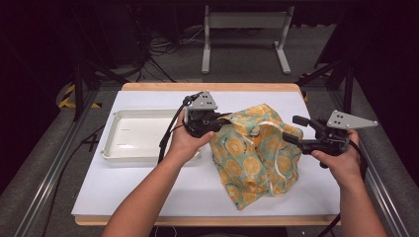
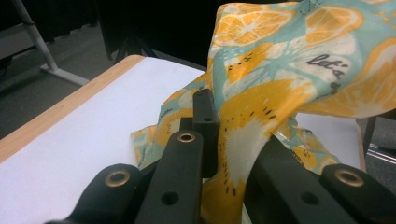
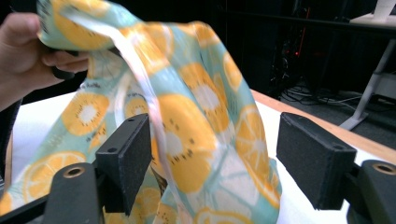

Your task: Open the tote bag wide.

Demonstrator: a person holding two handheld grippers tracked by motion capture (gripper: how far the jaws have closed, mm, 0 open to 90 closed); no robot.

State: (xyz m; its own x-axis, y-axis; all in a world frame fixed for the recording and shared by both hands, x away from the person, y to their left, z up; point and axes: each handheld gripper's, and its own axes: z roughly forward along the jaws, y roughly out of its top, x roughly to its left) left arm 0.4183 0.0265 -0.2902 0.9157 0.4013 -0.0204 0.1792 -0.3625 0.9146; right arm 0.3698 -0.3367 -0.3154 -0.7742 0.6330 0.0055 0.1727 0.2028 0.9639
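Left gripper (image 1: 217, 122) pinches the orange-print cloth (image 1: 257, 150) by its upper edge and lifts it off the white table (image 1: 148, 182) — so it drapes open for the right gripper (image 1: 291, 131), whose jaws gape around a fold, not yet closed.

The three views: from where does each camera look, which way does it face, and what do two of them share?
High view: above the person's side, facing forward and down on the table; both forearms, the left gripper and the right gripper show.
Left gripper view: rides the left gripper, looks along its jaws, shut on the orange-print cloth.
Right gripper view: rides the right gripper, jaws open around the cloth; the person's left hand shows beyond.
All views share the cloth and the white table.
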